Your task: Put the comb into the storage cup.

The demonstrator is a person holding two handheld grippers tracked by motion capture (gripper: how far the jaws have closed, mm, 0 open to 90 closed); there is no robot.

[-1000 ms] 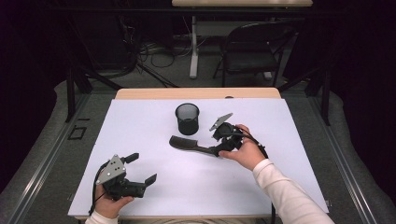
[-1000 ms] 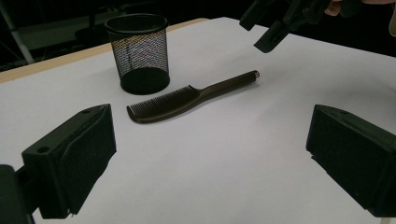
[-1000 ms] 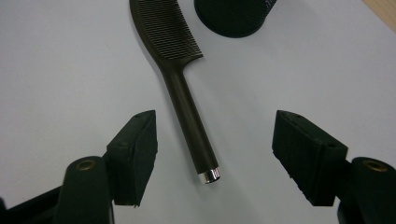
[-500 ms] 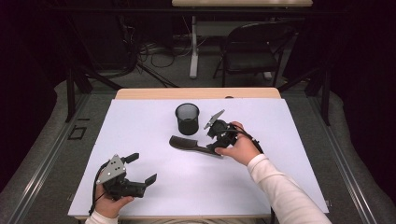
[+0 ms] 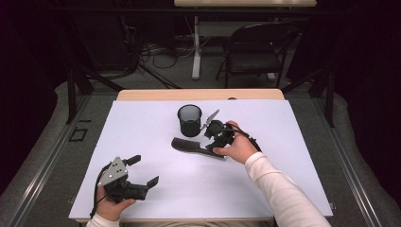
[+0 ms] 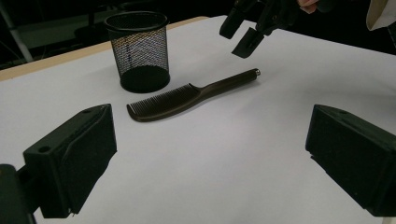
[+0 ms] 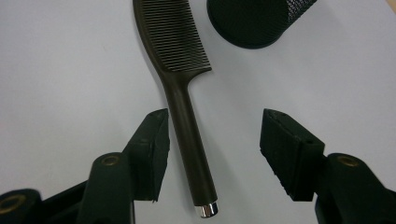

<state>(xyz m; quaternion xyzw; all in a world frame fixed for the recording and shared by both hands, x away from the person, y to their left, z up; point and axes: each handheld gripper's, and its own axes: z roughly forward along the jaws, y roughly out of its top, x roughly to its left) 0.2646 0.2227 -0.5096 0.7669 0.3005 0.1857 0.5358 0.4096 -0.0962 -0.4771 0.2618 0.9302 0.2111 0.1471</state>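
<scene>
While the dark, smooth plastic comb (image 7: 180, 74) lies flat on the white bench (image 5: 283, 142) just beside the round black wire-mesh cup (image 5: 189, 120), the right gripper (image 7: 212, 156) hangs over its slim, metal-capped handle. Its blocky black jaws have just been closing, yet stand apart astride the handle without pressing it. Near the bench's front edge, the left gripper (image 5: 144, 171) has jaws spread wide, holding nothing.

White-topped table (image 5: 156, 198), black mesh cup (image 5: 189, 120) standing mid-table, dark comb (image 5: 194, 146) flat just before the cup
</scene>
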